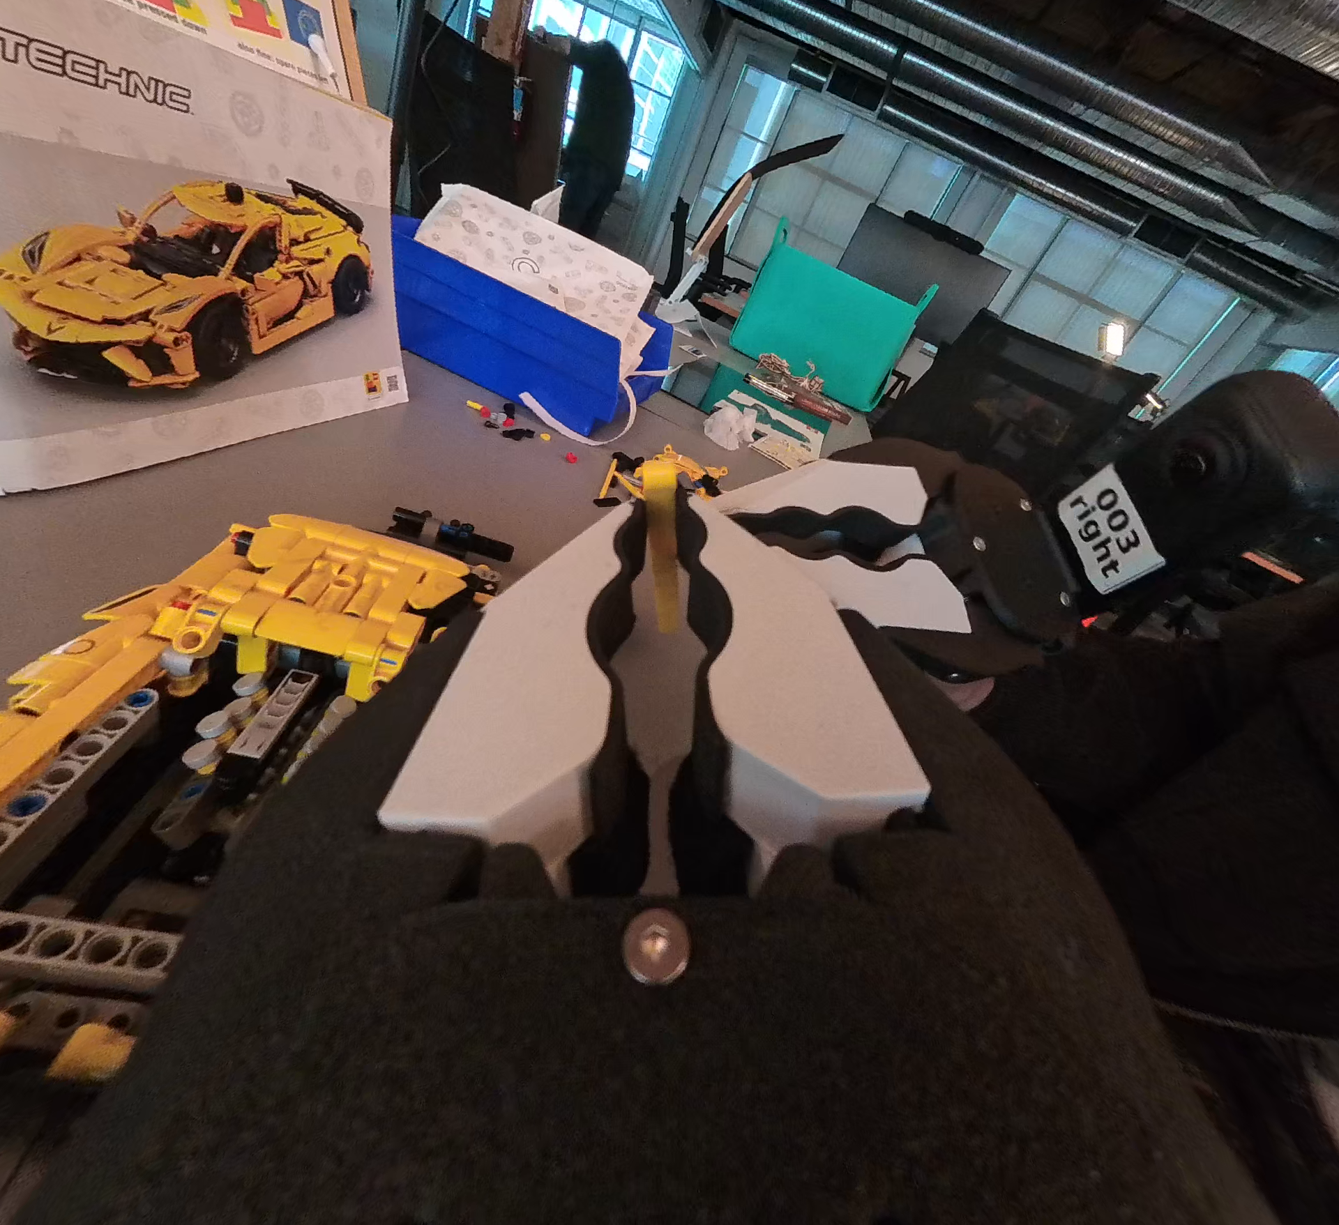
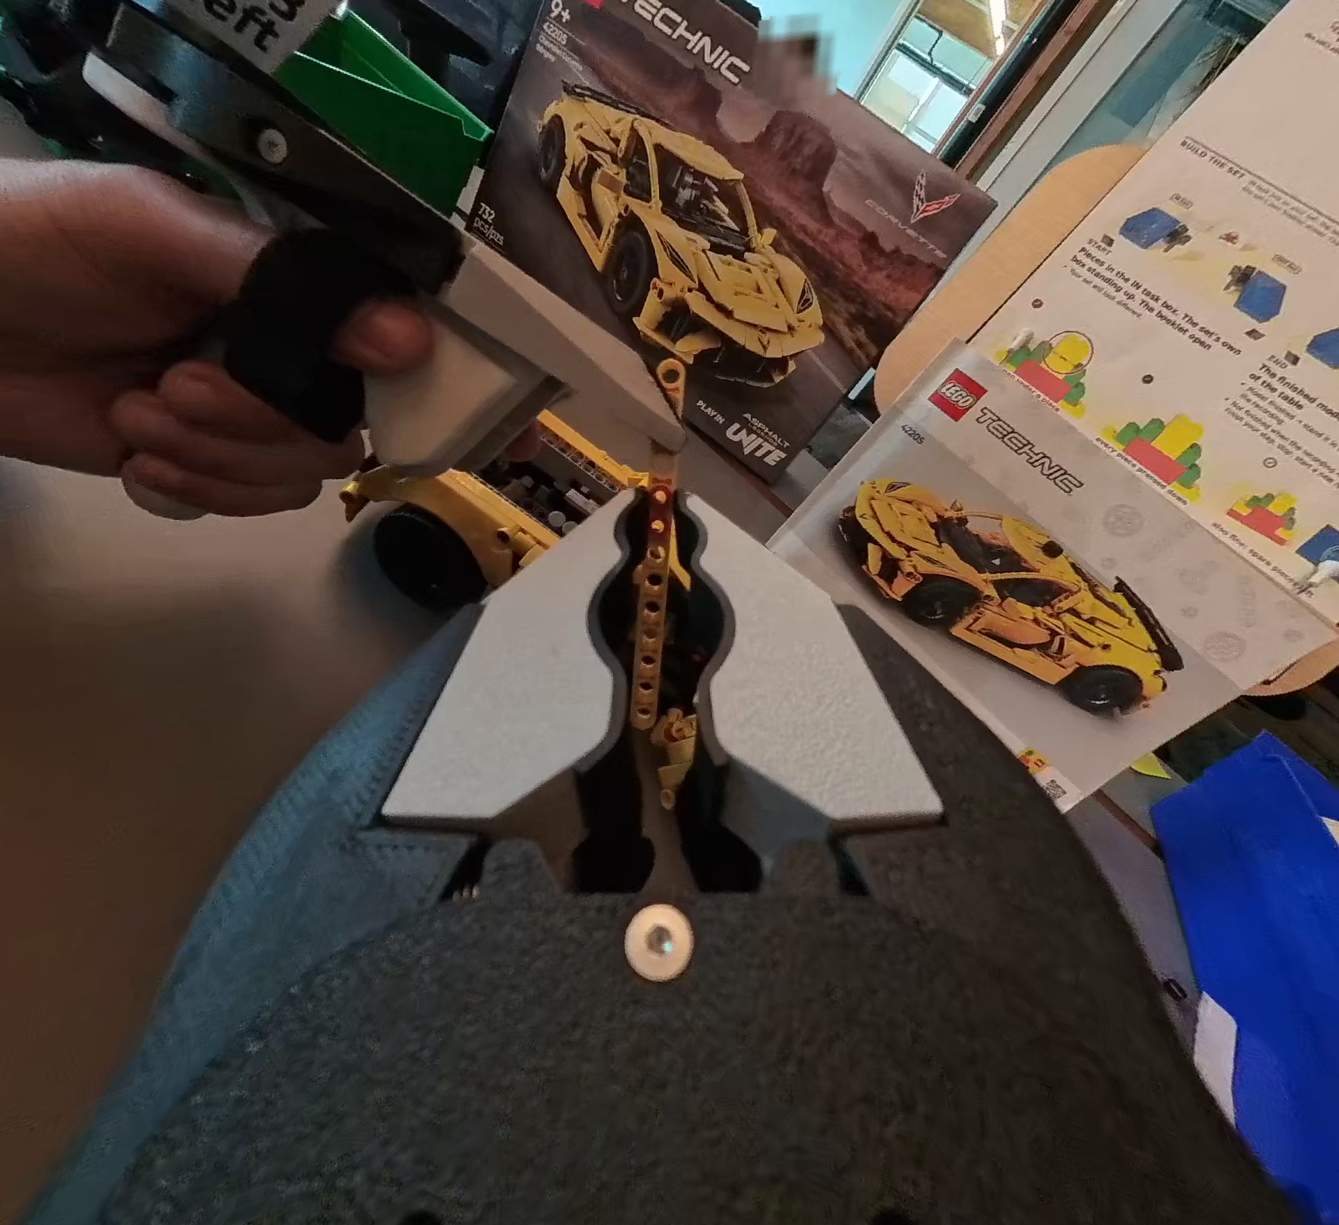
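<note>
Left gripper point(image 1: 661, 509) fingers clenched on a thin yellow plastic strip point(image 1: 663, 560); right gripper point(image 2: 656, 502) fingers grasping a long yellow holed toy-brick beam point(image 2: 648, 618), tips meeting, seemingly for joining, above the grey worktop point(image 1: 290, 466).

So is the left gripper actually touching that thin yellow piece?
Touching. In the left wrist view, the left gripper has its fingers closed on the thin yellow piece, pinched at the tips with no gap on either side.

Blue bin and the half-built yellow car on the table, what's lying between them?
In the left wrist view, grey table lies between the blue bin and the yellow car, with small loose pieces near the bin and black connectors by the car.
</note>
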Demonstrator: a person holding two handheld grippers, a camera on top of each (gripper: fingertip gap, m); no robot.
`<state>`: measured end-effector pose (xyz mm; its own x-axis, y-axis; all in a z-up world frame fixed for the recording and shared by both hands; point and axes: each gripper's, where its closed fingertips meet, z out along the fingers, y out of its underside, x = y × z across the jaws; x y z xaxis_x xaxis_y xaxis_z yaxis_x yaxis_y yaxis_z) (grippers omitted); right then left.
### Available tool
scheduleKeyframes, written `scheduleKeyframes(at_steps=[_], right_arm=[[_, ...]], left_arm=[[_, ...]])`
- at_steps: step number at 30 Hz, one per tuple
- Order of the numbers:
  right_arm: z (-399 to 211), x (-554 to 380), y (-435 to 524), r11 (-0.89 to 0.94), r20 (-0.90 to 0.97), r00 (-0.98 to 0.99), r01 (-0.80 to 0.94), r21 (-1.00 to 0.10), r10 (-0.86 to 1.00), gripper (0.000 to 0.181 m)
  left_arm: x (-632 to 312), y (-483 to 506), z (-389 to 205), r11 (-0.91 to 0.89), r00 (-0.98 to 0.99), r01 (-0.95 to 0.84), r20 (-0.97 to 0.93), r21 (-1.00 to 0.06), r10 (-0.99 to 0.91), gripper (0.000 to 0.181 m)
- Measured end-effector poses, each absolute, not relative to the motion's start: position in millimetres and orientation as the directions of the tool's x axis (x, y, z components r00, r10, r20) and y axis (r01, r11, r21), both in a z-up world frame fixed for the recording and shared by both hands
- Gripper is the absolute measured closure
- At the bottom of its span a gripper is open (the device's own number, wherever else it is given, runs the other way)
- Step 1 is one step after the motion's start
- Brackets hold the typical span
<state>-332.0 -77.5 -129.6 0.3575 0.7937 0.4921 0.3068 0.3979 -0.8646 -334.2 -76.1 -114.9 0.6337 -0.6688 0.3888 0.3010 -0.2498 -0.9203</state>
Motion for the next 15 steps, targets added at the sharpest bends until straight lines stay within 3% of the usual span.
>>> scheduleKeyframes(at_steps=[4, 15], right_arm=[[-132.2, -331.3, -75.5, 0.409, 0.522, 0.369, 0.343, -0.846, 0.770, 0.176], [-138.6, -328.4, -71.3, 0.457, 0.642, 0.340, 0.484, -0.746, 0.687, 0.178]], left_arm=[[-333.2, -74.7, -117.8, -0.252, 0.651, 0.287, 0.381, -0.924, -0.657, 0.174], [-327.4, -72.7, -121.8, -0.094, 0.816, -0.009, 0.048, -0.996, -0.576, 0.174]])
